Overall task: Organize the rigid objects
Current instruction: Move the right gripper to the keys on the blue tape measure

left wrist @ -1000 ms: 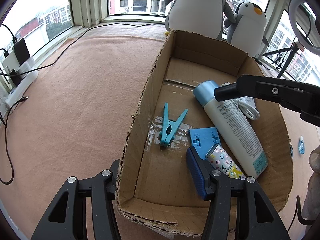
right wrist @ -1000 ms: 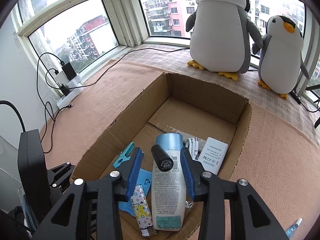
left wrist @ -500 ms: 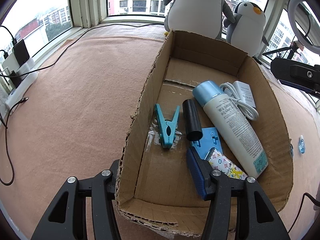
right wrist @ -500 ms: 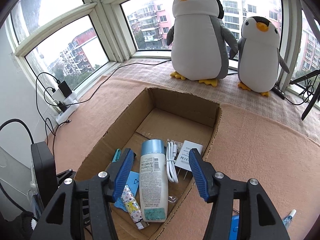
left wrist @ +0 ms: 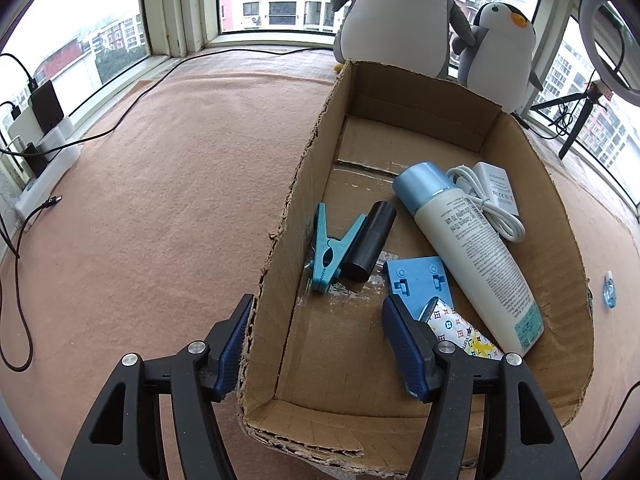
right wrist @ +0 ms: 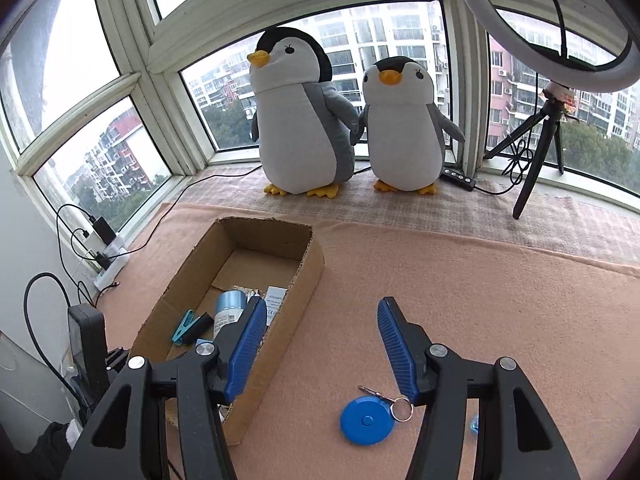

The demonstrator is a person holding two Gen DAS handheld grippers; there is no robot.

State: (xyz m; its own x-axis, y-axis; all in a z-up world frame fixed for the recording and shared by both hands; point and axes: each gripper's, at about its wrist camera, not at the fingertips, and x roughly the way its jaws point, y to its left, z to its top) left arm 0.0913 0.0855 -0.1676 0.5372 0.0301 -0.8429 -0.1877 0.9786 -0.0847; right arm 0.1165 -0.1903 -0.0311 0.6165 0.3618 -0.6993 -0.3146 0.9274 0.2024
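A cardboard box (left wrist: 420, 108) lies on the pink mat. In it are a teal clothespin (left wrist: 326, 256), a black cylinder (left wrist: 370, 242) leaning against the pin, a blue plastic piece (left wrist: 420, 280), a blue-capped white bottle (left wrist: 468, 248), a white charger with cable (left wrist: 496, 192) and a patterned tube (left wrist: 460, 332). My left gripper (left wrist: 320, 344) is open and straddles the box's near left wall, one finger outside and one inside. My right gripper (right wrist: 322, 344) is open and empty, right of the box (right wrist: 292, 312) and above a round blue tape measure (right wrist: 366, 420) with a key ring.
Two plush penguins (right wrist: 304, 120) stand on the window ledge behind the box. At the right is a ring light on a tripod (right wrist: 536, 160). A power strip with cables (left wrist: 44, 172) lies along the left edge. A small blue item (left wrist: 609, 292) rests on the mat right of the box.
My right gripper opened and let the black cylinder fall into the box, then pulled back to the right over the mat. The cylinder rolled against the clothespin. The left gripper held still.
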